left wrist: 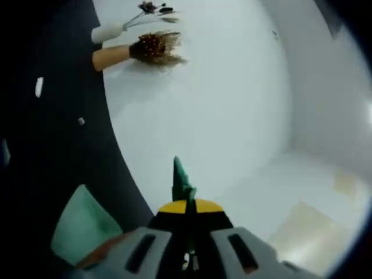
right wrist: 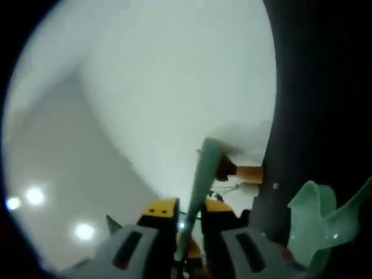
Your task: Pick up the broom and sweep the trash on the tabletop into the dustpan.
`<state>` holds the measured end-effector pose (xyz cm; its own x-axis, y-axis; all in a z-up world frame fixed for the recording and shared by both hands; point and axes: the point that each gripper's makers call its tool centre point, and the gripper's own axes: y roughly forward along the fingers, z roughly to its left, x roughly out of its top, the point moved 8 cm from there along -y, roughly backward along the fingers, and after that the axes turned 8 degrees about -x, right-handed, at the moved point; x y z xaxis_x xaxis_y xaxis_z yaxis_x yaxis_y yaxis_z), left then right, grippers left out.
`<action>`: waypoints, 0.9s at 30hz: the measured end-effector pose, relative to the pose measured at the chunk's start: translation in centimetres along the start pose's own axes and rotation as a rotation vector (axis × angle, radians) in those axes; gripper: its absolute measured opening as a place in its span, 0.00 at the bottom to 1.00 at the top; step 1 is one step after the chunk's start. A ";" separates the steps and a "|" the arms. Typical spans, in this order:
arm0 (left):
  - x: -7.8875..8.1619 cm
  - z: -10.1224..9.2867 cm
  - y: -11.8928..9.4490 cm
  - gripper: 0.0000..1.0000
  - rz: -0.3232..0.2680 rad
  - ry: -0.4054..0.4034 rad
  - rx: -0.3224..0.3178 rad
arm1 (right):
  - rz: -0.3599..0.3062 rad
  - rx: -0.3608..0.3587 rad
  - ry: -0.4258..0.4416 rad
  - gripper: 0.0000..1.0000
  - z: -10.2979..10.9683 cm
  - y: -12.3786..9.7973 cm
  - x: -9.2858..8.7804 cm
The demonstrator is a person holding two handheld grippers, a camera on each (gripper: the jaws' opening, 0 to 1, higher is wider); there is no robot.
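Gripped between the closed jaws of the right gripper (right wrist: 187,224) is a green handle (right wrist: 200,180), taken to be the broom's, so the pick-up is judged done. A thin green piece (left wrist: 181,181) is pinched by the left gripper (left wrist: 187,212), perhaps the dustpan's handle. No trash can be made out on the white tabletop (left wrist: 221,99), so sweeping progress cannot be judged.

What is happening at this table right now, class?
A person is working with two hand-held grippers over a round white table. The right gripper is shut on a green handle, probably the broom's. The left gripper is shut on a thin green piece, perhaps the dustpan's edge. A pale green plastic part shows beside the right gripper. Two small vases of dried flowers lie near the table's edge. No trash can be made out.
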<state>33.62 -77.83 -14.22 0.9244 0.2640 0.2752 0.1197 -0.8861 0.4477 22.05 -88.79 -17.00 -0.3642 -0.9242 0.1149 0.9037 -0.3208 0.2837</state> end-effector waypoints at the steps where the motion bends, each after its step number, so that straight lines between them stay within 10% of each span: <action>1: 0.0 0.0 0.0 0.02 0.001 -0.001 0.001 | -0.001 -0.001 -0.001 0.15 -0.1 0.0 0.1; 13: -0.6 0.6 -0.4 0.03 0.004 0.010 0.013 | 0.024 -0.018 0.005 0.06 0.3 -0.2 1.2; 27: 1.5 0.1 -1.7 0.25 0.065 0.278 0.019 | -0.052 -0.040 -0.302 0.05 5.4 -1.1 7.7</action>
<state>34.83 -75.92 -14.66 0.7960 0.2988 0.5264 0.0730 -0.9107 0.4065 17.02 -94.42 -11.31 -0.4554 -0.8049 0.3804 0.8879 -0.3795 0.2600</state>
